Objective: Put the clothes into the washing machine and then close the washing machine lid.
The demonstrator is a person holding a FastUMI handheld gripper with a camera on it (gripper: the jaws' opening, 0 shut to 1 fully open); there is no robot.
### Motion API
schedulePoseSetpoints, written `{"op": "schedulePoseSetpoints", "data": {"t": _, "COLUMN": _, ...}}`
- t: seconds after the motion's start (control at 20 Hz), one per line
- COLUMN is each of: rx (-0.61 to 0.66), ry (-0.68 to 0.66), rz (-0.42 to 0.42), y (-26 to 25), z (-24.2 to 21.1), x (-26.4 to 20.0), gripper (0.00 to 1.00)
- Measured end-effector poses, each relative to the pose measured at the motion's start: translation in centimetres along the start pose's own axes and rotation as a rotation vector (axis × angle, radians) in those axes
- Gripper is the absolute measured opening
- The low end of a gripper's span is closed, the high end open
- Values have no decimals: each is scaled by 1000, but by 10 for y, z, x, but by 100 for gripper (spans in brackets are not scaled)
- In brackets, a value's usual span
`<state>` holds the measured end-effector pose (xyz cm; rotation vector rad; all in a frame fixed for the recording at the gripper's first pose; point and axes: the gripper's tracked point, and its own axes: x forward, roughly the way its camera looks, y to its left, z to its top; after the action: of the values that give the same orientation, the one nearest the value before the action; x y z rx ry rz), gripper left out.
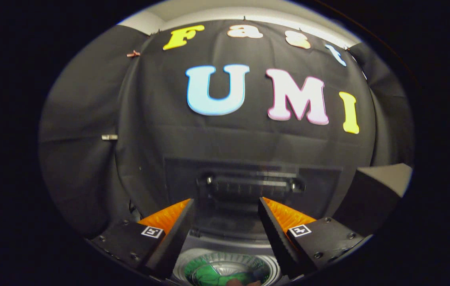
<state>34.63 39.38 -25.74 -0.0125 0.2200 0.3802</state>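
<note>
- Now, in the booth: the gripper (226,222) hangs above a top-loading washing machine (225,242), looking forward at the raised lid (252,186).
- Where the lid lies: just ahead of the jaws and a little above their tips, standing upright with its face towards the camera. Its long axis runs crosswise to the fingers, side to side.
- A dark handle bar (250,183) crosses the lid at about the level of the fingertips (187,206), also set crosswise. It sits slightly towards the right-hand finger rather than dead centre.
- Where the clothes are: green cloth (213,274) lies down in the round drum (193,267), below and between the fingers, close to the camera. The loading step looks done, to judge by that.
- Jaws: wide open, the two fingers well apart, nothing between them and nothing pressed by either. Whether either tip touches the lid cannot be told; they appear just short of it.
- What the next move turns on: the lid is beyond the tips and upright, so closing it likely calls for catching its top edge or the bar and bringing it forward and down over the drum.
- One risk, as a judgement: cloth riding high at the drum's rim could catch under the lid.
</note>
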Motion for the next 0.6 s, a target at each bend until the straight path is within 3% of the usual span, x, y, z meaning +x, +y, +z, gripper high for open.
{"op": "schedulePoseSetpoints", "data": {"t": 0.2, "rx": -68, "ry": -1, "rz": -34, "y": -9, "z": 34, "x": 25, "gripper": 99}}
{"op": "schedulePoseSetpoints", "data": {"t": 0.35, "rx": -35, "ry": 29, "rz": -62, "y": -16, "z": 49, "x": 48, "gripper": 99}}
{"op": "schedulePoseSetpoints", "data": {"t": 0.6, "rx": 45, "ry": 146, "rz": -118, "y": -38, "z": 30, "x": 86, "gripper": 99}}
